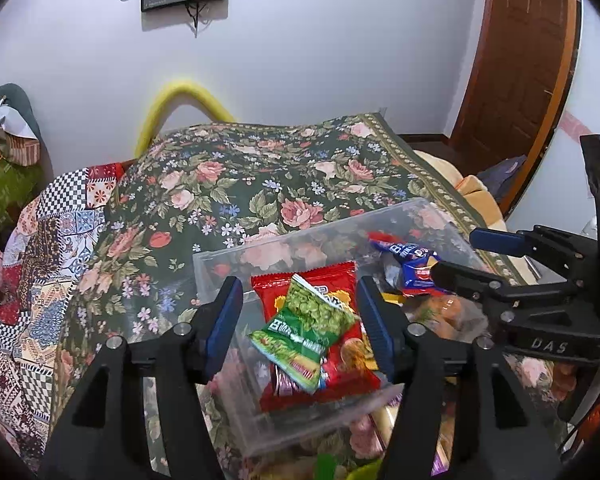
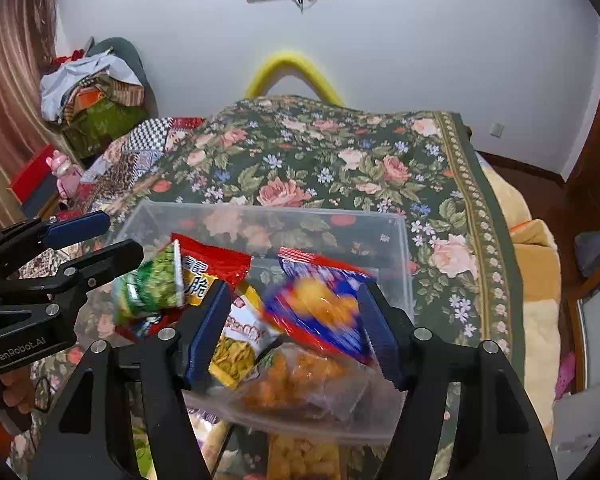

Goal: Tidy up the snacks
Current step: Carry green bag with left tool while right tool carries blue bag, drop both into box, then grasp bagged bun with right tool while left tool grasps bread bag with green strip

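A clear plastic bin (image 1: 220, 272) (image 2: 396, 240) sits on the floral cloth and holds several snack packets. In the left wrist view a green pea packet (image 1: 308, 320) lies on a red packet (image 1: 340, 280). My left gripper (image 1: 300, 320) is open above them, empty. In the right wrist view a blue and red packet (image 2: 320, 304), blurred, hangs between my right gripper's (image 2: 292, 324) open fingers, touching neither clearly. A yellow packet (image 2: 236, 340) and a clear bag of orange snacks (image 2: 300, 384) lie below. The right gripper also shows in the left wrist view (image 1: 456, 256).
The floral cloth (image 1: 260, 184) covers a raised surface that drops off at the right edge (image 2: 480, 208). A patchwork cloth (image 1: 48, 248) lies left. More snack packets (image 2: 300, 456) lie in front of the bin. A wooden door (image 1: 516, 52) stands at the right.
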`<state>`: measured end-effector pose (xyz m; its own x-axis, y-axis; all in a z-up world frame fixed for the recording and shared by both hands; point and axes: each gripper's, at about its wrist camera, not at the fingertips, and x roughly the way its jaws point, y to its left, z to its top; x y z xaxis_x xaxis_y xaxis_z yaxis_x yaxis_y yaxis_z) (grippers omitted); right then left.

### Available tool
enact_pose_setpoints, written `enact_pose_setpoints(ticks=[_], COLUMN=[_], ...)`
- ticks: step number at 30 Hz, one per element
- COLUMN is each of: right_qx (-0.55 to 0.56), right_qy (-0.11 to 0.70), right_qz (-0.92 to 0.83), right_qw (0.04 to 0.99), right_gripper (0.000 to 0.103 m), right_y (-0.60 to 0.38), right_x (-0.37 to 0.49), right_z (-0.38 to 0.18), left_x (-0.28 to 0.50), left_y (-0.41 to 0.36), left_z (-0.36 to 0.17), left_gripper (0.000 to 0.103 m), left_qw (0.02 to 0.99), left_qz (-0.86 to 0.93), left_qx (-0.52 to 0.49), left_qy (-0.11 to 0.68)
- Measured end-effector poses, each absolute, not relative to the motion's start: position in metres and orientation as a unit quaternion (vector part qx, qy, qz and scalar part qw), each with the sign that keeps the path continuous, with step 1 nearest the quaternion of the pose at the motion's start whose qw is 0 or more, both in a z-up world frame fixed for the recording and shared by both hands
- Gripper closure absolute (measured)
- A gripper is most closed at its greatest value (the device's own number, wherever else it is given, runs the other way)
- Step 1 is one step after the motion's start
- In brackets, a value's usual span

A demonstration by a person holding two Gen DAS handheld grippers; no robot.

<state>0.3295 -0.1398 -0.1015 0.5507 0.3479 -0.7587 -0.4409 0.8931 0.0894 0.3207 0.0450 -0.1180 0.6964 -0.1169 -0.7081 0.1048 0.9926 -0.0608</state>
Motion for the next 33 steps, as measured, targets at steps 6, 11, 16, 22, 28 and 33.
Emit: enact_pose_setpoints(ticks=[6,11,16,22,28,33], right_qx=[-0.034,-0.029,-0.031,-0.038,-0.036,-0.036], right_qy=[0.399,0.386,0.381,0.386,0.407,0.429], right_qz=[0.231,0.232,0.229,0.221,0.214,0.204], right_qw=[0.886,0.892,0.895,0.895,0.888,0.880], right_gripper=[0.037,0.033,0.032,0.031,0.023,0.023], right_y=[-0.155,-0.165,-0.175,-0.184,-0.190,-0.192], right_x=[0.307,0.283,0.261,0.237,0.219,0.223], right_z=[-0.079,-0.066,-0.062,-0.068,-0.090,-0.109], left_x=[0.289,0.260,0.232,0.205,0.189,0.191], left_y=[0.050,0.053,0.055,0.060,0.062,0.063], left_z=[-0.101,-0.098,-0.110,-0.127,-0.152,-0.176], left_gripper=[0.037,0.032,0.030,0.029,0.027,0.027], left_qw=[0.925,0.924,0.916,0.907,0.895,0.885], left_qz=[-0.060,-0.059,-0.060,-0.059,-0.056,-0.049], left_qx=[-0.008,-0.001,0.000,-0.010,-0.027,-0.043], left_qy=[0.375,0.377,0.397,0.417,0.442,0.462])
